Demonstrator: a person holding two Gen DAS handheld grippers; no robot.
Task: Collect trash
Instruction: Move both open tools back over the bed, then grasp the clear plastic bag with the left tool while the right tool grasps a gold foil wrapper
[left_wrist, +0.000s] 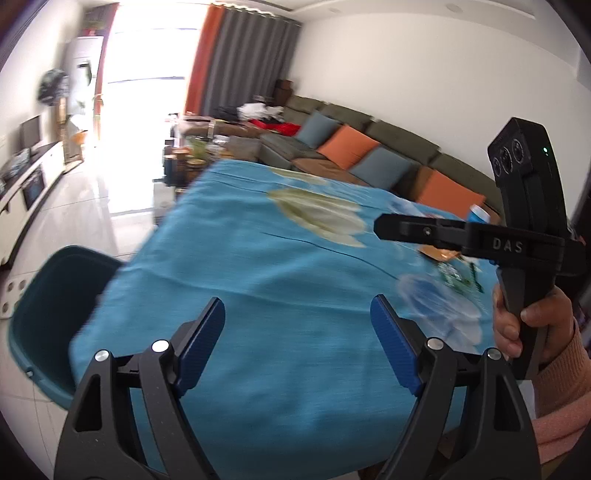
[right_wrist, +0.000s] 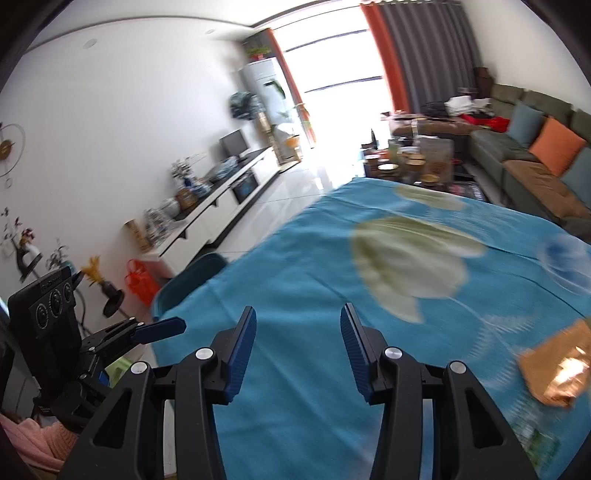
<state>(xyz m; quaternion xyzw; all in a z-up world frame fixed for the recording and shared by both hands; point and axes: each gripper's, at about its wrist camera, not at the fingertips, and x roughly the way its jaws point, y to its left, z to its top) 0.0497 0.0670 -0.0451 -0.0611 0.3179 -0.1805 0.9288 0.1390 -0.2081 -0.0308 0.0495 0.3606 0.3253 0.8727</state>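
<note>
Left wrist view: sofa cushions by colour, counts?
Blue cushions: 2
Orange cushions: 2
Total: 4

A soft, matt blue cloth (left_wrist: 258, 266) is covering the worktop, its weave looking slightly ribbed. The left tongs (left_wrist: 297, 341) are showing matt black plastic arms, ridged blue pads (left_wrist: 201, 343) and shiny metal pins. An orange wrapper (right_wrist: 554, 365) is gleaming like crinkled foil. The floor tiles (left_wrist: 96, 206) are shining glossy, and the chair (left_wrist: 48, 295) is looking like smooth teal plastic.
</note>
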